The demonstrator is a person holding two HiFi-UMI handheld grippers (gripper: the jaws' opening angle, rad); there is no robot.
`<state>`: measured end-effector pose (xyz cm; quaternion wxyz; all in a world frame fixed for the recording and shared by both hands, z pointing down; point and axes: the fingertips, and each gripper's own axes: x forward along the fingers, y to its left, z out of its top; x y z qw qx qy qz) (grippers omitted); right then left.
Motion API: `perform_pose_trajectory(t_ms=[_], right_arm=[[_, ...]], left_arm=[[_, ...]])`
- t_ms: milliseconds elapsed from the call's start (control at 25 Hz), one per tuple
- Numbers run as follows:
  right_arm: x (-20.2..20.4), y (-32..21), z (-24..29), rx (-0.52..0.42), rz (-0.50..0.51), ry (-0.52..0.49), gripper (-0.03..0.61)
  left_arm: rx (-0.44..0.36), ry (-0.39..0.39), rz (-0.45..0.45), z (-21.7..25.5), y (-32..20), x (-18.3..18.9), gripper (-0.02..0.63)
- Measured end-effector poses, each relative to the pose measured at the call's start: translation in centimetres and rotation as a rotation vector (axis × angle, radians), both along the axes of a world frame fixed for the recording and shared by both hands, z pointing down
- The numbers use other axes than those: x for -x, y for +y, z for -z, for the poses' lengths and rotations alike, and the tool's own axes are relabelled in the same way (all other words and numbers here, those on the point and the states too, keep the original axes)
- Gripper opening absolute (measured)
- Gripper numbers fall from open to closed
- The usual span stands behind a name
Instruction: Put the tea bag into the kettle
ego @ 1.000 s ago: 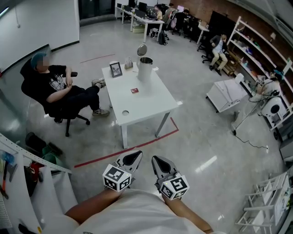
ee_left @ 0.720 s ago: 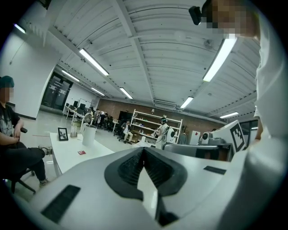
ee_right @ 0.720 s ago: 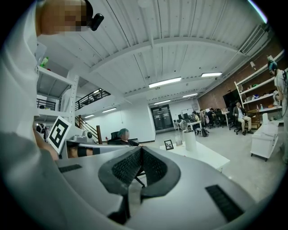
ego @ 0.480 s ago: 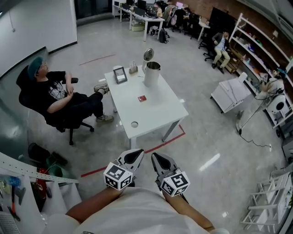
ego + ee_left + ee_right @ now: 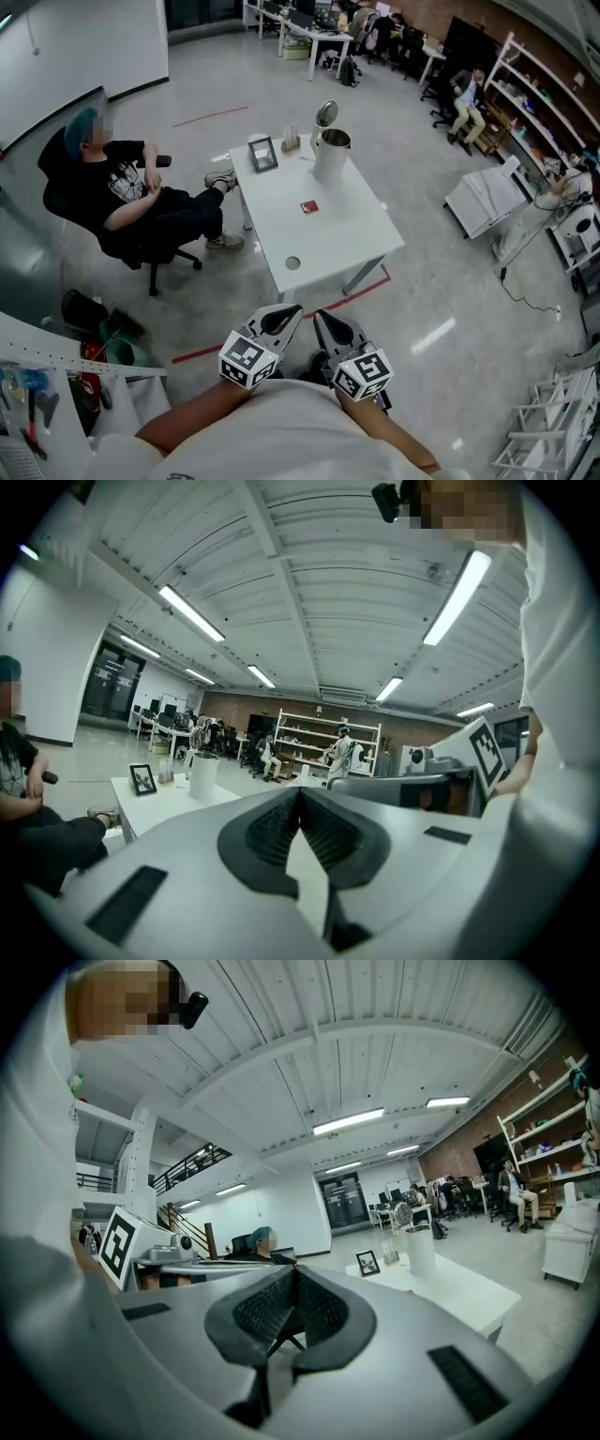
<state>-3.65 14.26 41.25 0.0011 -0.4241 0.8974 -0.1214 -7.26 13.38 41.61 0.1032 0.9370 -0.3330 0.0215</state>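
Our left tool [image 5: 281, 317] is pressed together at the tips, with nothing between its pads. Our right tool [image 5: 323, 323] is the same, its jaws closed on each other and empty. We hold both low in front of us, side by side, pointing roughly level towards the worktop [image 5: 361, 246]. The worktop stands well apart from them, beyond a stretch of floor [image 5: 441, 281] and a red tape line [image 5: 216, 349].

On the worktop, a small red square lies flat near the middle, and we take it for the tea bag [image 5: 309, 206]. The kettle [image 5: 331, 155] stands upright at the far end, apart from the tea bag, with its lid [image 5: 326, 114] tipped open. A picture frame [image 5: 263, 154] stands just beside it at the far corner. A small round thing [image 5: 293, 263] that we cannot identify sits near the worktop's near edge. A seated person [image 5: 122, 192] is off to the left of the worktop.

As we judge it, none of the task is done yet. The tea bag lies untouched on the worktop and neither tool is within reach of it. We have yet to get close, spread one tool, pinch the tea bag, carry it over the kettle's mouth and let it drop in. The open lid means no separate step should be needed there.
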Motion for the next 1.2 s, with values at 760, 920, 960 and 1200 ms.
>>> perform_pose_trajectory(t_ms=[760,920,960,1200], right_arm=[[0.9,-13.2,-0.8,-0.002,0.091,-0.013,0.011],[0.2,-16.8,-1.3,0.011,0.111,-0.009,0.011],[0.0,-17.7,-1.4,0.012,0.119,-0.004,0.011],[-2.4,-24.6,-1.6,0.048,0.156,0.000,0.011]], left_arm=[[0.053,0.015,0.088,-1.7,-12.6,1.5,0.011],[0.063,0.022,0.117,-2.0,-16.4,1.0,0.011],[0.067,0.025,0.125,-2.2,-17.5,0.8,0.011],[0.095,0.051,0.154,-2.2,-24.0,-1.7,0.011]])
